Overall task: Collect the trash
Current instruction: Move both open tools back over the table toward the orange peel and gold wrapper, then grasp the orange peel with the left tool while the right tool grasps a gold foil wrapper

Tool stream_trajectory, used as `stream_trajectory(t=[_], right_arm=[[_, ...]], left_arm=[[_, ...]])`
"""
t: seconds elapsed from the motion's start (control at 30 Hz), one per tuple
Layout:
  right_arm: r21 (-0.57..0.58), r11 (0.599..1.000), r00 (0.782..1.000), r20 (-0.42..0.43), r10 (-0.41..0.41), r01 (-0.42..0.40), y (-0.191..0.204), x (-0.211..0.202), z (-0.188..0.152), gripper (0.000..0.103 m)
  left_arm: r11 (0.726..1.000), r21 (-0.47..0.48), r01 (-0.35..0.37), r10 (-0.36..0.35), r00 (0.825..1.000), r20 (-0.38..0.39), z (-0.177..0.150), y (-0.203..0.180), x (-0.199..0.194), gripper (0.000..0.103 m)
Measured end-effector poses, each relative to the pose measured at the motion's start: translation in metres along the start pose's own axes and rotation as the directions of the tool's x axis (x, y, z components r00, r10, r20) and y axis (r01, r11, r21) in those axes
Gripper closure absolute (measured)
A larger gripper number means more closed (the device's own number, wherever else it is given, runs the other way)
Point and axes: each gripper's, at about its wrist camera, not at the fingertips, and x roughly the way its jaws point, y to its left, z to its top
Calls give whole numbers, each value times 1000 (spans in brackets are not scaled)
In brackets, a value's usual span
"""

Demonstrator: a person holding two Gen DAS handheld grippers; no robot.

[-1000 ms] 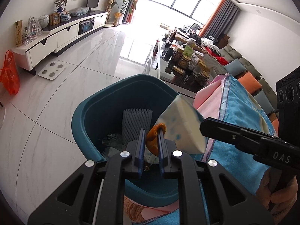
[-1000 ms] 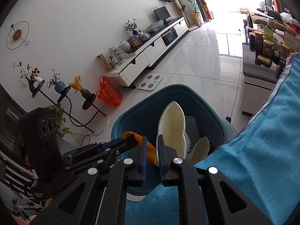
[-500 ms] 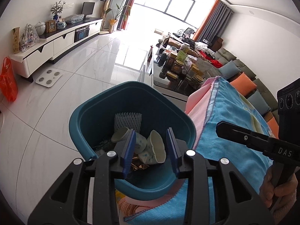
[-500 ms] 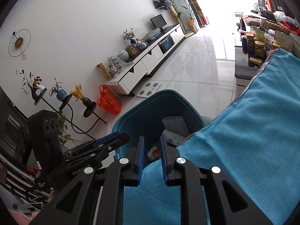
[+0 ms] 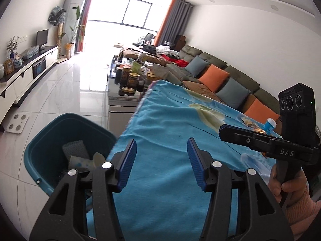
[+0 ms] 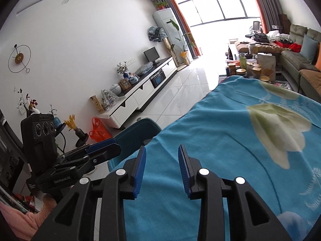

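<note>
The peel and foam pieces once pinched by both grippers are now seen lying in the bin (image 5: 50, 132), lower left. The left gripper (image 5: 161, 160) and right gripper (image 6: 161, 168) are spread empty over the blue cloth (image 5: 180, 124).

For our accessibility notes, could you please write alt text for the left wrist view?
An open, empty left hand-held gripper hovers over a table draped in a bright blue fleece blanket. At lower left, a teal plastic bin on the floor holds discarded trash; the right hand-held gripper reaches in from the right.

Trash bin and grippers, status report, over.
Left gripper open, empty. Right gripper open, empty. Trash bin holds dropped scraps. Wrappers remain on blanket.
</note>
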Motion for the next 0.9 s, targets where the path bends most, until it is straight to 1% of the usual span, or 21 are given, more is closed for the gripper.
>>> stream_trajectory(t=[0.17, 0.3, 0.4, 0.53, 0.67, 0.73, 0.8, 0.9], right_arm=[[58, 993, 992, 58, -111, 107, -35, -47, -15, 70], [125, 973, 975, 87, -205, 194, -71, -84, -31, 68], [190, 947, 955, 99, -279, 257, -103, -109, -41, 68], [280, 902, 924, 102, -368, 329, -143, -140, -55, 67], [344, 863, 900, 97, -425, 370, -177, -160, -66, 67], [363, 850, 893, 92, -441, 382, -190, -166, -69, 67], [377, 838, 886, 86, -455, 394, -202, -168, -69, 64], [391, 830, 883, 84, -461, 397, -214, -166, -64, 61]], left_arm=[[991, 91, 97, -92, 994, -53, -2, -55, 24, 50], [971, 155, 184, -169, 980, -103, -5, -101, 44, 49], [948, 201, 245, -219, 965, -143, -7, -137, 60, 49], [917, 251, 309, -262, 944, -201, -12, -182, 87, 49], [891, 271, 364, -295, 919, -263, -18, -218, 113, 49], [879, 281, 385, -305, 908, -289, -19, -236, 124, 49], [870, 283, 404, -312, 895, -319, -20, -249, 136, 49], [856, 282, 432, -323, 875, -360, -25, -270, 152, 49]])
